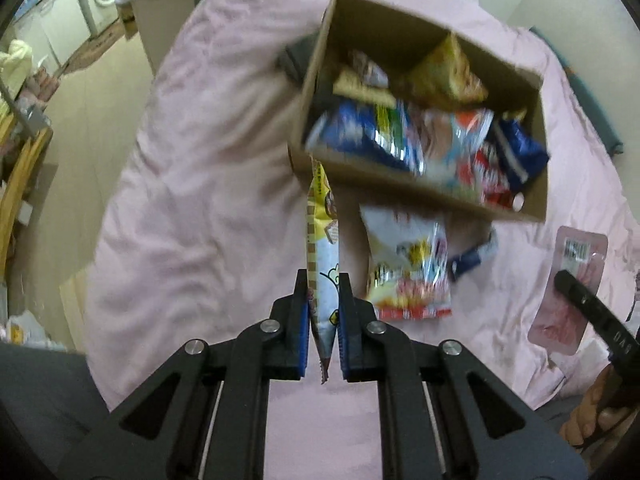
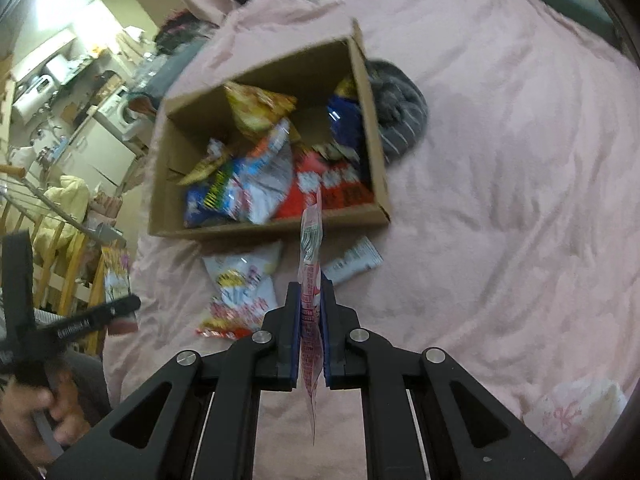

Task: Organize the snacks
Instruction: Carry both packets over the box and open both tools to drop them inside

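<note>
The left gripper [image 1: 323,300] is clamping a yellow snack packet [image 1: 322,240] edge-on, and the right gripper [image 2: 311,308] is pinching a pink packet [image 2: 311,264]. Both look light, crinkly and slippery, best held by a sealed edge. Beyond them the cardboard box [image 2: 264,228] is sitting on the pink blanket [image 2: 500,160], a cluttered room at far left.

Each gripper [image 1: 323,284] [image 2: 311,294] is matte black with blue-edged pads, round silver screws and triangular cut-outs.
</note>
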The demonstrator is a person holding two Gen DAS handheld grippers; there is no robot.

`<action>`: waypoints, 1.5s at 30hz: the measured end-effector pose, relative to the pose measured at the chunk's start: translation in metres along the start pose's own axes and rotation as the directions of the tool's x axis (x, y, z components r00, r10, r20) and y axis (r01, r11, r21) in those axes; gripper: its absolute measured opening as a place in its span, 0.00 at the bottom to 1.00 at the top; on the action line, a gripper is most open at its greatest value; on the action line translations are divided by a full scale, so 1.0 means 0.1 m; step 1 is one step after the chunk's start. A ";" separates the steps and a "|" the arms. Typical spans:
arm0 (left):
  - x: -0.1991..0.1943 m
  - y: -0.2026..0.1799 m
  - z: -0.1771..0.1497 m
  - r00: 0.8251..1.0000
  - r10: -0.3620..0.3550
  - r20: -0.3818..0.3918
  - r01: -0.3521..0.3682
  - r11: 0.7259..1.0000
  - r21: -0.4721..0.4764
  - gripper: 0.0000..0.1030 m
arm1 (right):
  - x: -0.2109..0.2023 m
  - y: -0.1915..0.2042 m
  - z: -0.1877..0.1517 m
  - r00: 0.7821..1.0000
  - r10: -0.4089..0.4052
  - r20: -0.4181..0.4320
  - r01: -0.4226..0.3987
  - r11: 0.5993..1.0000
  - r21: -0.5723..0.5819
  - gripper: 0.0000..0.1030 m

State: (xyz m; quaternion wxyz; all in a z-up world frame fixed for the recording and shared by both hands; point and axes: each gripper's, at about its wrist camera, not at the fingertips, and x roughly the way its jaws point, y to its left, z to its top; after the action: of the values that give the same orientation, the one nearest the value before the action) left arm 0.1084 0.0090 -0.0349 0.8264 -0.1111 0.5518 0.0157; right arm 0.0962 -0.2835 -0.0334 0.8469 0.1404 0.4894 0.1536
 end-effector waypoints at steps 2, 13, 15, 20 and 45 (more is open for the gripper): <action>-0.06 -0.01 0.16 0.999 -0.001 0.034 0.000 0.999 0.034 0.09 | 0.00 0.07 0.05 1.000 0.014 0.014 -0.014 1.000 -0.014 0.08; -0.09 -0.29 0.73 0.991 -0.021 0.130 0.003 0.990 0.141 0.09 | 0.10 0.29 0.70 0.998 -0.007 0.067 0.009 1.000 -0.023 0.08; -0.07 -0.35 0.83 0.990 -0.035 0.137 0.014 0.989 0.150 0.09 | 0.15 0.31 0.82 0.997 -0.015 0.075 0.017 1.000 -0.020 0.08; 0.01 -0.51 1.03 0.986 -0.060 0.156 0.034 0.986 0.166 0.09 | 0.34 0.29 1.02 0.994 -0.023 0.111 0.025 1.000 -0.014 0.08; 0.51 -0.75 1.13 0.983 -0.016 0.181 -0.031 0.966 0.258 0.09 | 0.76 0.13 1.05 0.991 -0.038 0.128 0.041 0.999 -0.018 0.09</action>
State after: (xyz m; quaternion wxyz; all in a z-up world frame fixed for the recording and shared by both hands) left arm 0.2417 -0.0465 -0.0277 0.8805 0.0019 0.4720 -0.0434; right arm 0.2224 -0.2508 -0.0373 0.8807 0.1315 0.4353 0.1325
